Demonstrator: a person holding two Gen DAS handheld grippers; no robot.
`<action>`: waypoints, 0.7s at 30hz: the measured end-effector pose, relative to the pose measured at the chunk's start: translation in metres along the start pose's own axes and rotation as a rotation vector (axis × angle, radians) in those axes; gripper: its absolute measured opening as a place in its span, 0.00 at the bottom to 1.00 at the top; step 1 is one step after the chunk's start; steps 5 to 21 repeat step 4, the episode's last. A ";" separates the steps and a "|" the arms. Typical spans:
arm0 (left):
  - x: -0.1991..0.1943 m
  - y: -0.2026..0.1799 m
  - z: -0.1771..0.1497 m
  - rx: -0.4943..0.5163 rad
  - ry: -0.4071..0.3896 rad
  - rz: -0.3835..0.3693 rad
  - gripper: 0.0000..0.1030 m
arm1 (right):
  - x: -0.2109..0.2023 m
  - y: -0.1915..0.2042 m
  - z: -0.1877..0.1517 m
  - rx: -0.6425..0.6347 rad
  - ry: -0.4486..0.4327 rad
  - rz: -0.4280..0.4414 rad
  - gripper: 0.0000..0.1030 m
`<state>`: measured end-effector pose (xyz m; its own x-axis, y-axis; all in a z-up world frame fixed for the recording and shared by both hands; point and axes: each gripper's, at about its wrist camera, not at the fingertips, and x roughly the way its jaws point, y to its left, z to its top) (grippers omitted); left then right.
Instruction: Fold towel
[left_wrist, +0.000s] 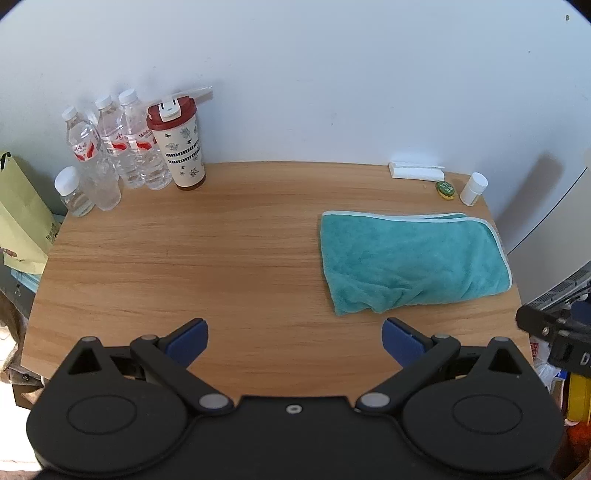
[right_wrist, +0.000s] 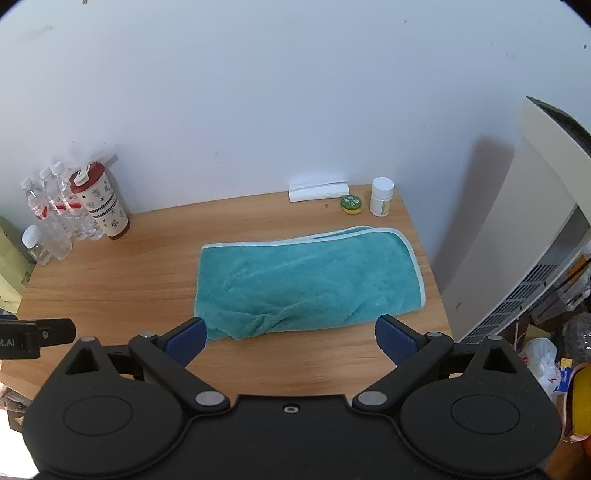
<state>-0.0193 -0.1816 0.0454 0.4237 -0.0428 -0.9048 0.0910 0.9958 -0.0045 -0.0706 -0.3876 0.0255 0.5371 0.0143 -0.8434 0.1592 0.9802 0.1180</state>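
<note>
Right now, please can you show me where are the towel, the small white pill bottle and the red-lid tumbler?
towel (right_wrist: 306, 280): right wrist view, middle of its teal top surface.
white pill bottle (right_wrist: 381, 197): right wrist view, on its body under the cap.
red-lid tumbler (left_wrist: 183, 153): left wrist view, on its patterned cream body.

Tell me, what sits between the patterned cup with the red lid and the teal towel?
Nothing: only bare wooden table lies between the cup and the towel, clearest in the left wrist view.
</note>
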 end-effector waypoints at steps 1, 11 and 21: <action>0.000 -0.001 0.000 -0.004 0.004 0.002 1.00 | 0.001 -0.003 0.000 -0.002 0.004 0.003 0.97; 0.001 -0.004 0.000 -0.013 0.012 0.007 1.00 | 0.002 -0.011 0.001 -0.006 0.015 0.012 0.97; 0.001 -0.004 0.000 -0.013 0.012 0.007 1.00 | 0.002 -0.011 0.001 -0.006 0.015 0.012 0.97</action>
